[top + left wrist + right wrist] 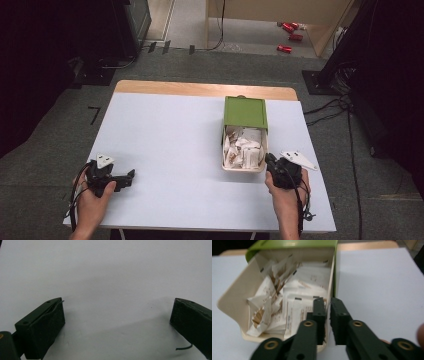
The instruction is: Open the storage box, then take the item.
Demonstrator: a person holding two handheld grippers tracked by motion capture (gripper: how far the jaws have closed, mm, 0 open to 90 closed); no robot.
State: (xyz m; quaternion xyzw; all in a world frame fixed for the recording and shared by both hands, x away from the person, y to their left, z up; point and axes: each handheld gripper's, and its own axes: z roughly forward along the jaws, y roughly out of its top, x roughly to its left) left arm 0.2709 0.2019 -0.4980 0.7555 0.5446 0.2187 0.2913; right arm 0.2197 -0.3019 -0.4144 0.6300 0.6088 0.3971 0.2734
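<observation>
Beside the packet box (329,277), right claw (328,315) straddles its wall narrowly; print unreadable.

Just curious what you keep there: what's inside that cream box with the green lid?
The box is packed with white paper sachets, some printed brown. What lies beneath them, and under the green lid, is hidden.

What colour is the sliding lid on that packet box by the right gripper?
Green: the lid is slid back over the cream box of packets. The high view shows it best.
</observation>
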